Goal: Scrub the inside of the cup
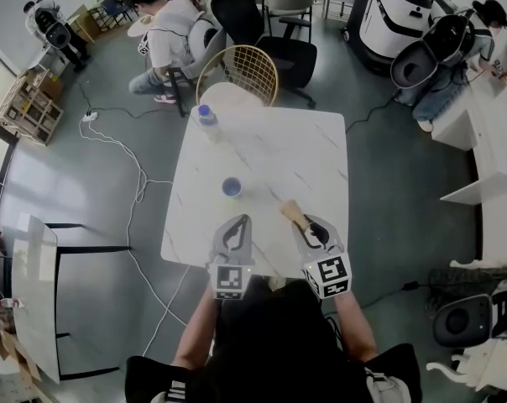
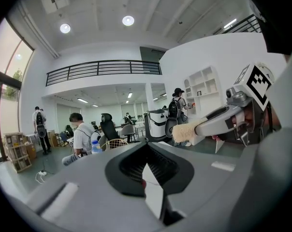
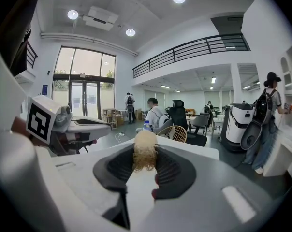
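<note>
Over the table edge, right tongs clamp brush; left tongs closed.

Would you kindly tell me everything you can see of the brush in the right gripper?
The brush is a pale tan tuft of frizzy, fibre-like bristles with a rounded end. It is clamped between the jaws of the right gripper and sticks out forward past their tips. In the head view it angles toward the blue cup, apart from it, over the white marbled table. Any handle is hidden by the jaws.
</note>
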Tool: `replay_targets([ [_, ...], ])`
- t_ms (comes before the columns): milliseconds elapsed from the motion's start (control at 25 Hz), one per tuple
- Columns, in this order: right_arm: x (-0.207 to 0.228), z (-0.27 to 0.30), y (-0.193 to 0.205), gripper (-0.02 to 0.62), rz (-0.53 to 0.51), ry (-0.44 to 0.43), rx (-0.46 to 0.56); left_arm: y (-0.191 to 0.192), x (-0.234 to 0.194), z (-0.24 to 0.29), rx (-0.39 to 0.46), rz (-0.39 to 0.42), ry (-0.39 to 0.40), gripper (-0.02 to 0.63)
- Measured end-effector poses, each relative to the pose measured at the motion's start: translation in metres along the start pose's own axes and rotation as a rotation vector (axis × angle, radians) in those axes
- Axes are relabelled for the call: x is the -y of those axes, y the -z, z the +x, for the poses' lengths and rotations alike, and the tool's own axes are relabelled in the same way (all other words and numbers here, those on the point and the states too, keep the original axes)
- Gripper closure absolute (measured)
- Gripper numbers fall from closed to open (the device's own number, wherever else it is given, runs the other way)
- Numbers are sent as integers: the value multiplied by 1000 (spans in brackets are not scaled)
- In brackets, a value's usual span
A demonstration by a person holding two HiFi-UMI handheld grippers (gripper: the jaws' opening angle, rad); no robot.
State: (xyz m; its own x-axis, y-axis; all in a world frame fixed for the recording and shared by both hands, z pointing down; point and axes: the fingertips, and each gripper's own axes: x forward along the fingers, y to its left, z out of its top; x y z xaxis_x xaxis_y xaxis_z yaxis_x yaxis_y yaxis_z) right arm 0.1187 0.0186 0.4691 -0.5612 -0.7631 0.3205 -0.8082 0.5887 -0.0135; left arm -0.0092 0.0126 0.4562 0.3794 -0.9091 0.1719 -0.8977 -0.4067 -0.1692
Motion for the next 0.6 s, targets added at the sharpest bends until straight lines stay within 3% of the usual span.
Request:
replay_targets([
  [600, -2, 1, -2, 488, 13, -15, 14, 5, 0, -6, -14, 9, -13, 600],
])
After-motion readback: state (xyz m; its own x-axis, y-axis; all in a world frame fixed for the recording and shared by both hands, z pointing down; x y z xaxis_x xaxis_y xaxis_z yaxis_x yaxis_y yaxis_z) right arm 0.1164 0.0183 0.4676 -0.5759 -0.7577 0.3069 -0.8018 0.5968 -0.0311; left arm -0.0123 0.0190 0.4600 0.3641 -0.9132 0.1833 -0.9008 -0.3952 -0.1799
